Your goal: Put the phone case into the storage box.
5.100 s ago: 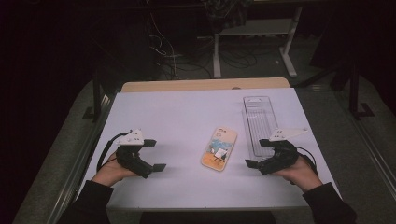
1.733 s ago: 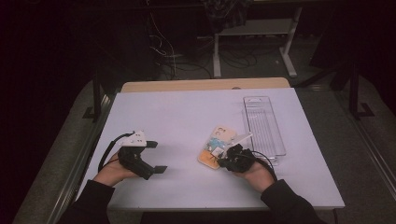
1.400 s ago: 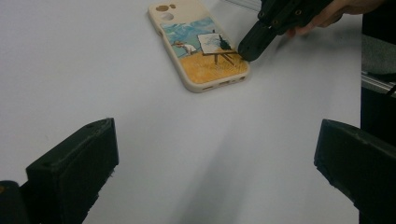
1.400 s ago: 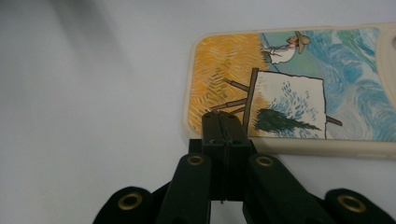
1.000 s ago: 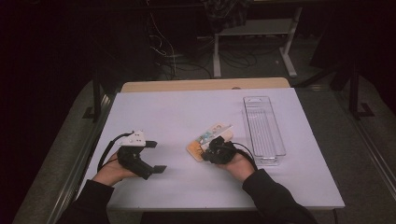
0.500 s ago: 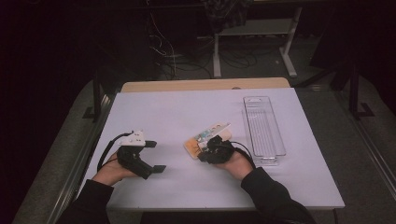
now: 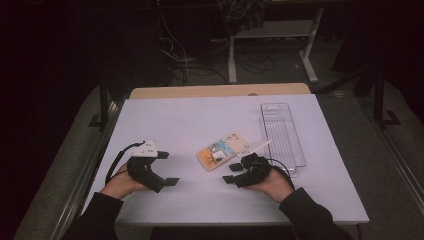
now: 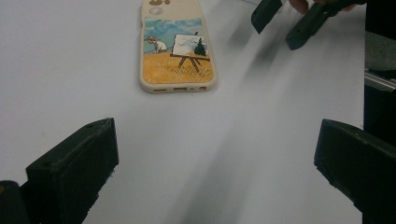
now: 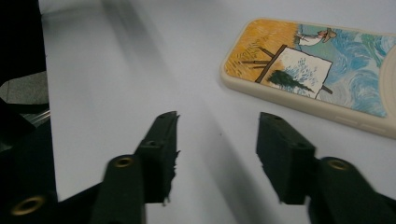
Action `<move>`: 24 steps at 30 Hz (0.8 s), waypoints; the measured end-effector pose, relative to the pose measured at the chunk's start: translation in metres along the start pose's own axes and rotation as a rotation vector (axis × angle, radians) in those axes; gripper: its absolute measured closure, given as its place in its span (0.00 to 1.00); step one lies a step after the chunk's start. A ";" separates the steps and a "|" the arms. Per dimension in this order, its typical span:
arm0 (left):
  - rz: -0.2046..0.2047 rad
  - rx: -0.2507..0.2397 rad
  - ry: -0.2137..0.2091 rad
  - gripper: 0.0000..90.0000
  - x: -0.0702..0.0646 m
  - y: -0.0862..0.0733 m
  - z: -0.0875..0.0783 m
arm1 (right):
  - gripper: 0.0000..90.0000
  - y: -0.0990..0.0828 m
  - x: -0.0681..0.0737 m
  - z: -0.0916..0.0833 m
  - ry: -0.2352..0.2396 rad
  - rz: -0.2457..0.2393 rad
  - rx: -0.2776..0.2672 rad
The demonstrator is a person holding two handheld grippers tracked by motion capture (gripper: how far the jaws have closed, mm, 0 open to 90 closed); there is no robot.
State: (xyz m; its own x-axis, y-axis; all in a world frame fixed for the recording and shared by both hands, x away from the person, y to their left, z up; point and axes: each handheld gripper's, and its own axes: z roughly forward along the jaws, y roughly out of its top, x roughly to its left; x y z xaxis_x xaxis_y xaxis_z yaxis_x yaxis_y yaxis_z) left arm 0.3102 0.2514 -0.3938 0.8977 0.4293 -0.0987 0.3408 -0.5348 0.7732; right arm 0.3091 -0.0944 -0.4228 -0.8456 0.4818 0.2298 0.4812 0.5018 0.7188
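Near the surface's middle we noted a glossy painted phone case (image 7: pixel 222 150), rounded, unlabelled; both grippers (image 7: pixel 167 168) (image 7: pixel 232 173) released, the right's jaws just opening.

One phone case (image 7: pixel 222 150), one clear tray (image 7: pixel 281 131) (long), two grippers.

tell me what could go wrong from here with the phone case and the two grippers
1. The right gripper has just been opening its jaws with nothing between them; the phone case lies flat on the table, so a low regrasp may only push it.
2. A hard shove could slide the case toward the clear tray beside it.
3. The left gripper points its open jaws at the case from the opposite end; if both close in, the jaws could collide.
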 end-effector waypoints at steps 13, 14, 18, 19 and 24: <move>-0.008 -0.011 0.010 0.00 0.002 0.000 0.002 | 0.00 -0.023 0.008 -0.011 0.002 -0.038 -0.024; -0.010 -0.010 0.012 0.00 0.001 0.000 0.002 | 0.00 -0.024 0.008 -0.013 0.000 -0.056 -0.029; -0.018 -0.004 0.011 0.00 0.002 0.001 0.004 | 0.00 -0.025 0.008 -0.013 0.012 -0.066 -0.024; -0.027 -0.002 0.010 0.00 0.001 0.001 0.005 | 0.00 -0.025 0.007 -0.013 0.013 -0.072 -0.021; -0.006 0.026 0.022 0.00 0.004 0.005 0.007 | 0.00 -0.023 0.006 -0.012 0.030 -0.066 -0.013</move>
State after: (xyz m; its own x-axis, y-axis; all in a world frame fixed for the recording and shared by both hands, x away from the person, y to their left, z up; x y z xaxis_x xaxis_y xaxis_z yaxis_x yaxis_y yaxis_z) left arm 0.3171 0.2450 -0.3944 0.8893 0.4485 -0.0889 0.3533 -0.5506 0.7563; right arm 0.2903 -0.1118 -0.4303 -0.8823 0.4256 0.2011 0.4209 0.5221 0.7417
